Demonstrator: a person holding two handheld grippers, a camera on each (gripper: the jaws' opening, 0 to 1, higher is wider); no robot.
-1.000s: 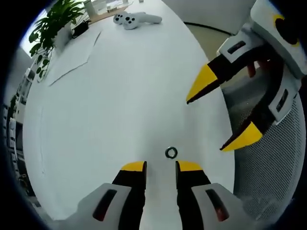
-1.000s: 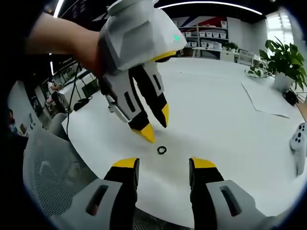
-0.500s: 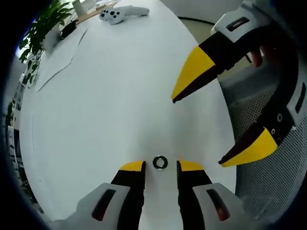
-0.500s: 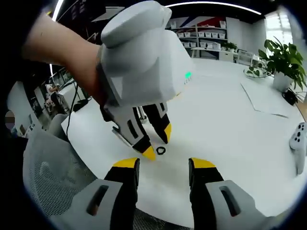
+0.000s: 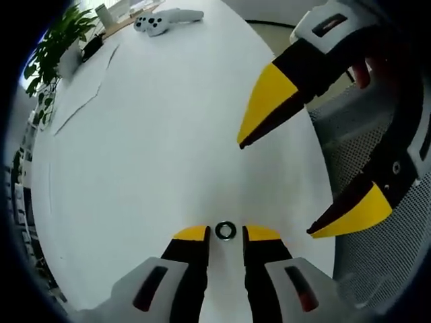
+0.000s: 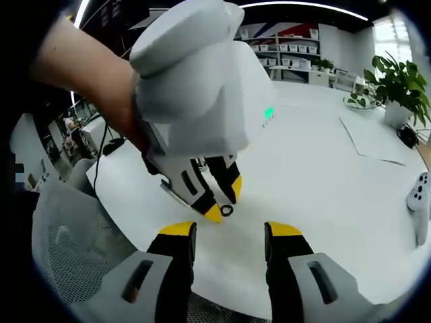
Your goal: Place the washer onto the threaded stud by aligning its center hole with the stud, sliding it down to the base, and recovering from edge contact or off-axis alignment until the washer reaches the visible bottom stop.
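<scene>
Washer (image 5: 225, 231) lies on white table (image 5: 148, 148) between part-open left gripper (image 5: 225, 233) tips.

Surface: we see a white table (image 5: 148, 148) | on it: washer (image 5: 225, 231), game controller (image 5: 165, 19), paper sheet (image 5: 77, 94), potted plant (image 6: 397, 84)

Bright even overhead light, glare on white table (image 5: 155, 148), strong fisheye edge bending
</scene>
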